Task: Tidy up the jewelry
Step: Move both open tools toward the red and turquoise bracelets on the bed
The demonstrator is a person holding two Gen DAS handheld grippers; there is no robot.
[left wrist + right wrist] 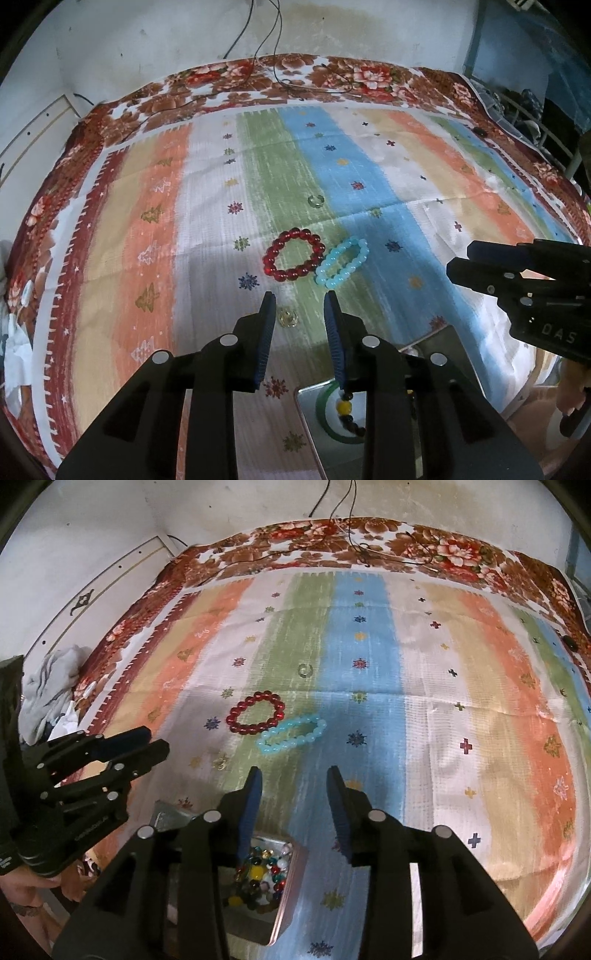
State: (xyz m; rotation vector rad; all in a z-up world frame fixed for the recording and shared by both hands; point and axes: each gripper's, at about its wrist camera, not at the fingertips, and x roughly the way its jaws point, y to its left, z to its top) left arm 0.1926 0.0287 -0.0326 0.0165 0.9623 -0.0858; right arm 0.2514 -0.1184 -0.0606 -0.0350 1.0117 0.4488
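Note:
A red bead bracelet (pixel 294 255) (pixel 256 712) lies on the striped cloth, touching a pale blue bead bracelet (pixel 342 262) (pixel 293 734) on its right. A small silvery ring (pixel 316 200) (pixel 305 670) lies farther back. A small gold piece (pixel 288 317) (pixel 221 763) lies nearer. A metal tin (pixel 306 413) (pixel 284 897) at the near edge holds several beaded pieces. My left gripper (pixel 300 299) is open and empty, above the cloth just short of the bracelets. My right gripper (pixel 294 773) is open and empty, above the tin and short of the blue bracelet.
The cloth lies on a floral blanket (pixel 258 79) against a white wall, with black cables (pixel 266 48) at the back. Crumpled grey clothes (pixel 51 686) lie at the left edge. The right gripper shows at the right in the left wrist view (pixel 458 264).

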